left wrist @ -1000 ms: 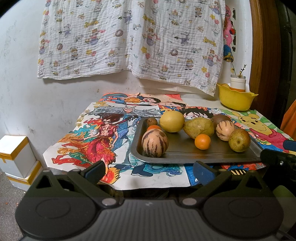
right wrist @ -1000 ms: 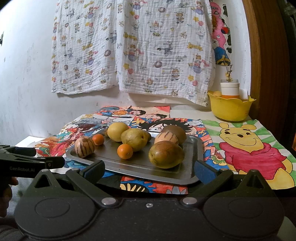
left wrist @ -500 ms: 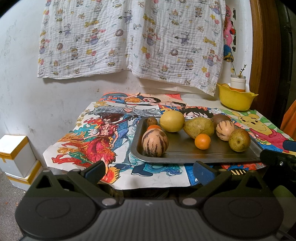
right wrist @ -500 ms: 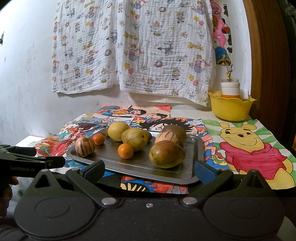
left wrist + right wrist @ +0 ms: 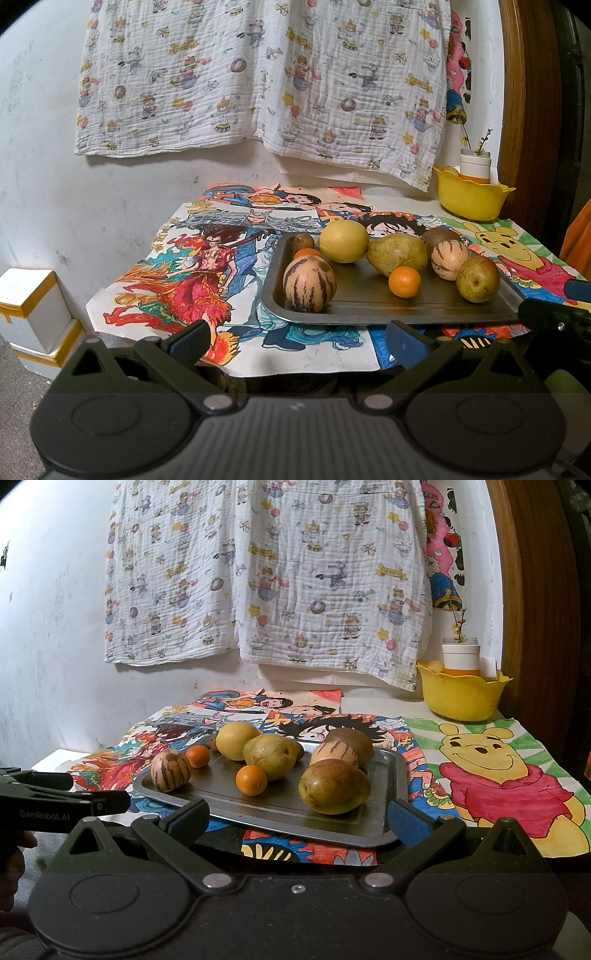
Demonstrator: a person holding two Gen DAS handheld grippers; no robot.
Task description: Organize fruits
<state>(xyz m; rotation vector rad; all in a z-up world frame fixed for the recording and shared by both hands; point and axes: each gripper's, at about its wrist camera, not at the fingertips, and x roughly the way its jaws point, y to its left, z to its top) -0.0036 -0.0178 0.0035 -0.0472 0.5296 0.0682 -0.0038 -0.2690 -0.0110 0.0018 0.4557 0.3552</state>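
Two small fruits sit half hidden behind the lemon (image 5: 343,240) at 12 o'clock on the metal tray (image 5: 369,301), which also holds smooth pears and striped melons. Both the left gripper (image 5: 297,341) and right gripper (image 5: 297,819) hover near its front edge, jaws apart, empty

We see a white table (image 5: 373,703) at mid-frame, mostly covered by coloured cartoon drawings (image 5: 192,280). A grey metal tray (image 5: 369,302) of fruit sits on the drawings near the centre, and a yellow bowl (image 5: 461,696) stands on the table at upper right.
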